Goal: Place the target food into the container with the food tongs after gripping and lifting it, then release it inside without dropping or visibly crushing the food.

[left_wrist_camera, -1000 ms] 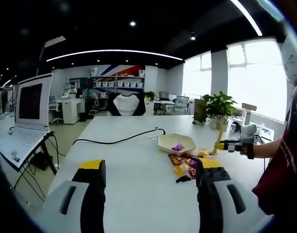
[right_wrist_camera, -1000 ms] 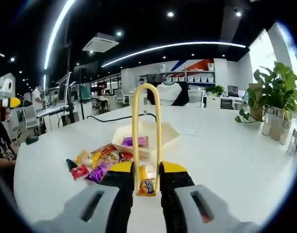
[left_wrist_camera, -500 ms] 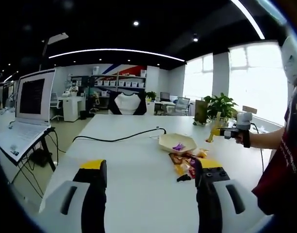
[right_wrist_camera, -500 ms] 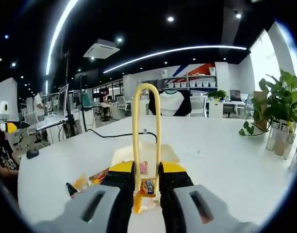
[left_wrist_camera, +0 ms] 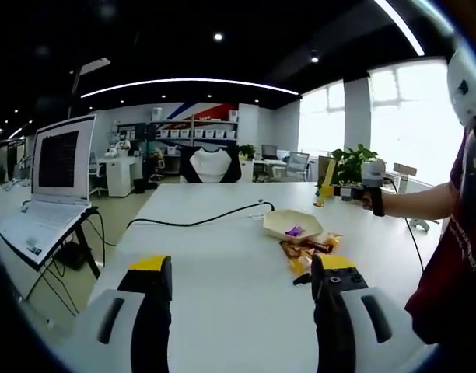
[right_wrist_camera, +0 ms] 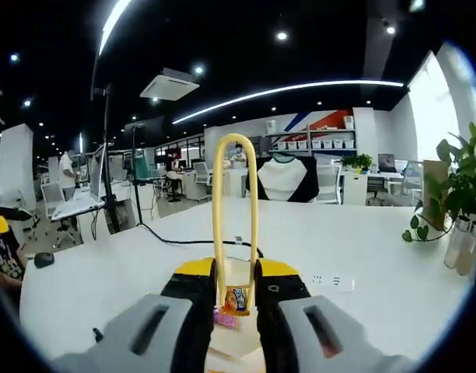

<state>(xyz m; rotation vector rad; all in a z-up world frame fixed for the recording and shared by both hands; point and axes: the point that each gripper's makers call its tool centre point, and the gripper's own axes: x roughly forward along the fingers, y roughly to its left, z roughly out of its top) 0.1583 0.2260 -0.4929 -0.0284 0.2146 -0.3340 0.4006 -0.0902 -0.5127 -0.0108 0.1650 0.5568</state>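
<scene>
One candy (right_wrist_camera: 236, 299) is pinched in the yellow tongs (right_wrist_camera: 234, 217), which the right gripper (right_wrist_camera: 235, 291) squeezes, above the tray (right_wrist_camera: 239, 351). The left gripper (left_wrist_camera: 238, 280) is spread and empty. If the squeeze loosens too soon, the candy may fall beside the tray.

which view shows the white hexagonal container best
The left gripper view: the white hexagonal container sits whole on the table with a purple wrapper inside. In the right gripper view the right gripper hides most of it.
</scene>
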